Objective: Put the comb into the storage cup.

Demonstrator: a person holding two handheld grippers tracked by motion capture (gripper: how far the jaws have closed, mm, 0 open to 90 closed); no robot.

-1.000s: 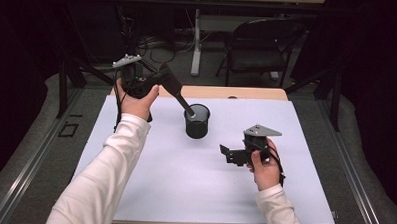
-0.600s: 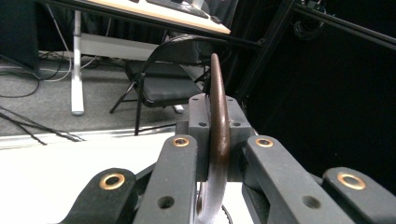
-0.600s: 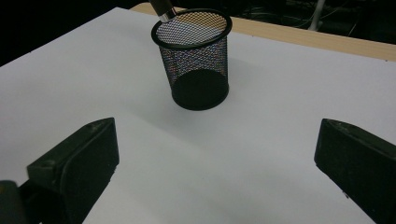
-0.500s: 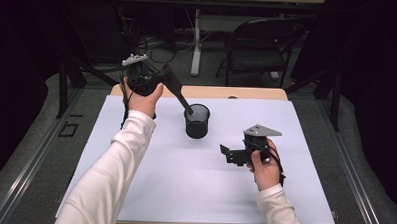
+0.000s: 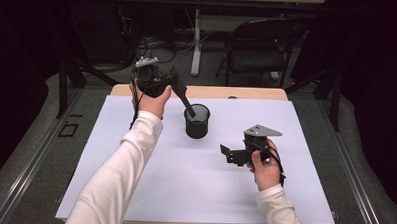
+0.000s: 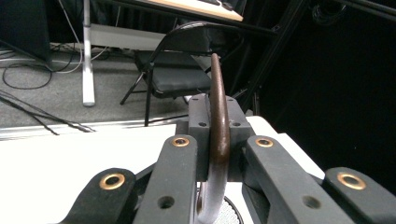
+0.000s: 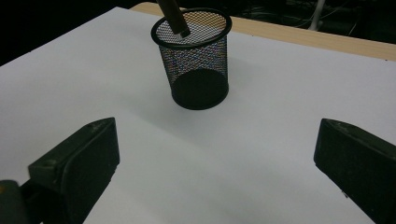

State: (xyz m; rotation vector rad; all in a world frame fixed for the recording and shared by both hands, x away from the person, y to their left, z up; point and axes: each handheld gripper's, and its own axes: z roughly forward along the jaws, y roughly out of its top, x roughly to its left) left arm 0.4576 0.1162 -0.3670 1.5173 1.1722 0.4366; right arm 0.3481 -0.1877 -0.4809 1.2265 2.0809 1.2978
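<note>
Left gripper [image 5: 173, 86] is pinching a dark spatula [image 5: 183, 97], its tip just inside the rim of the mesh cup [image 5: 197, 122] on the counter [image 5: 134, 180]. Still needs dropping in. Right gripper [image 5: 225, 152] sits spread, near the cup.

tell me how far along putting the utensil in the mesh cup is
Done: the left tongs are shut on the brown-handled utensil. In hand: its end is at the mesh cup mouth, just inside the rim. Left: lower it in and let go. The right tongs rest open on the table, apart from the cup.
</note>
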